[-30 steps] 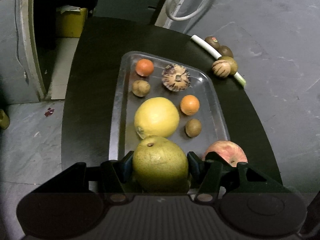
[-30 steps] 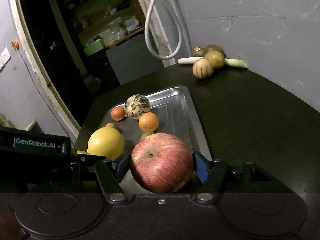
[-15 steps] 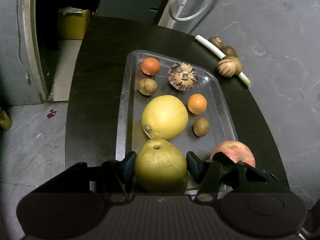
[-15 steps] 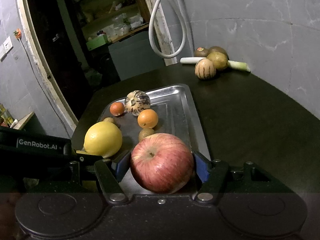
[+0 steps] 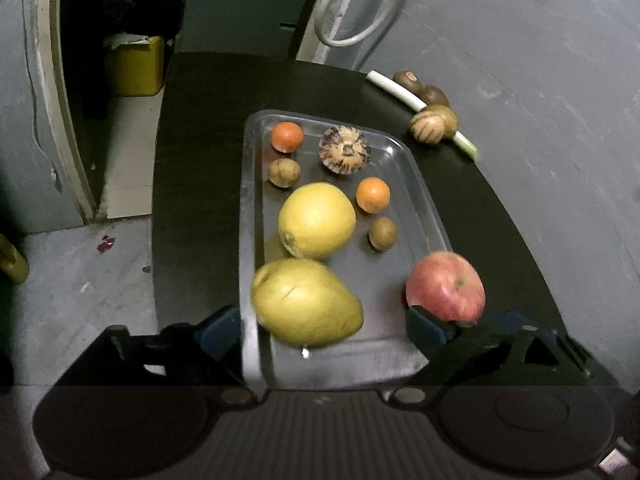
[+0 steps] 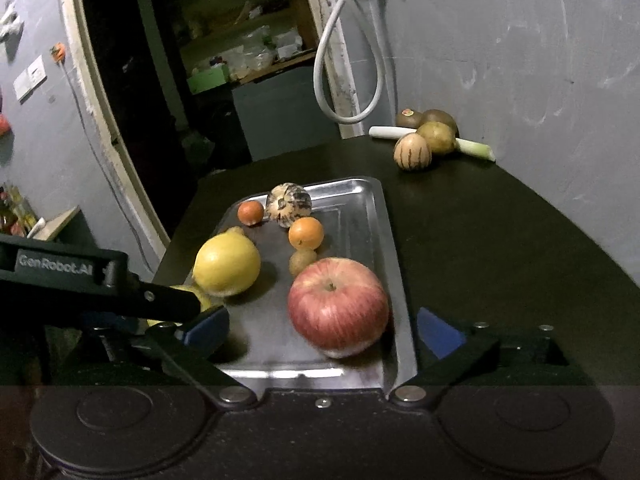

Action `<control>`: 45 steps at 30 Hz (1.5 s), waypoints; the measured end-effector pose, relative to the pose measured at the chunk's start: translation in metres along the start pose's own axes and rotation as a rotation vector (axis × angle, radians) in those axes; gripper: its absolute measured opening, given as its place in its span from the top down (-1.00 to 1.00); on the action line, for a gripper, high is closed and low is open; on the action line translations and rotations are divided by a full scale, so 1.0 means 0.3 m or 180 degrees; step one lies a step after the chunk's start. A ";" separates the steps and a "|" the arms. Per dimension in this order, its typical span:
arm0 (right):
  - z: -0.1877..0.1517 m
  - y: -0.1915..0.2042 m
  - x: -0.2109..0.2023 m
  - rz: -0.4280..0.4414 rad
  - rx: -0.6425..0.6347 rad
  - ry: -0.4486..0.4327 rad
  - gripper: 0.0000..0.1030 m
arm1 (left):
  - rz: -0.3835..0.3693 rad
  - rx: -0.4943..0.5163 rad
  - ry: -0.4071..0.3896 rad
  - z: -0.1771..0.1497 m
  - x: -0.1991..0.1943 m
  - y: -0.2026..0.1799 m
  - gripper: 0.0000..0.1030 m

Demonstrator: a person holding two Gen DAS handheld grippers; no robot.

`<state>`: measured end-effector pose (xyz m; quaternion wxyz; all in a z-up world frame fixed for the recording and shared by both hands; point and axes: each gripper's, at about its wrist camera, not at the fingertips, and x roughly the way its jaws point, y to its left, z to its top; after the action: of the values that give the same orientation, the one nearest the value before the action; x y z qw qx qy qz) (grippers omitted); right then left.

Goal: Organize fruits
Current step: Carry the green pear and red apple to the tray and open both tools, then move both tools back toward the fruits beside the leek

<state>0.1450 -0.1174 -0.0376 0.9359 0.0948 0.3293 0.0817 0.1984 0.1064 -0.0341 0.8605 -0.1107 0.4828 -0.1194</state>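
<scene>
Left view: the left tool [image 5: 322, 330] is spread wide, the pear [image 5: 306, 307] lying loose between its fingers in the tray [image 5: 416, 184] on the dark worktop [image 5: 200, 184]. Right view: the right tool [image 6: 322, 326] is likewise apart, the apple [image 6: 338, 307] resting free in the tray [image 6: 360, 208] between its fingers, beneath a grey wall [image 6: 520, 60].

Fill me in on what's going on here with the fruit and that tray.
A person with handheld tongs in each hand is gathering fruit onto a metal tray on a dark table. Both tongs are open: the left tongs sit around a yellow-green pear at the tray's near end, and the right tongs around a red apple beside it, neither gripped. A large yellow citrus, two oranges and smaller fruit share the tray. More fruit and a leek lie at the table's far edge.
</scene>
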 end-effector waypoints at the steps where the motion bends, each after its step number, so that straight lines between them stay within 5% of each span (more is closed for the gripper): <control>1: -0.003 -0.002 -0.016 -0.0001 -0.0032 0.0025 -0.99 | 0.0004 0.0048 0.0020 -0.006 -0.010 -0.004 -0.89; 19: 0.031 -0.205 -0.107 -0.0545 -0.0059 0.0374 -0.99 | 0.0056 0.1012 0.0269 0.003 -0.007 -0.235 -0.99; 31: 0.195 -0.311 0.016 -0.0739 0.0117 0.0042 -0.99 | 0.0140 0.1191 -0.0037 0.274 0.118 -0.387 -0.99; 45: 0.432 -0.319 0.424 -0.0420 0.0253 -0.0079 -0.99 | 0.0208 0.1085 -0.0125 0.622 0.352 -0.363 -0.99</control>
<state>0.3335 -0.1987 -0.0371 0.9388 0.1110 0.3261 0.0056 0.4009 -0.0159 0.0092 0.8794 0.0503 0.4420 -0.1693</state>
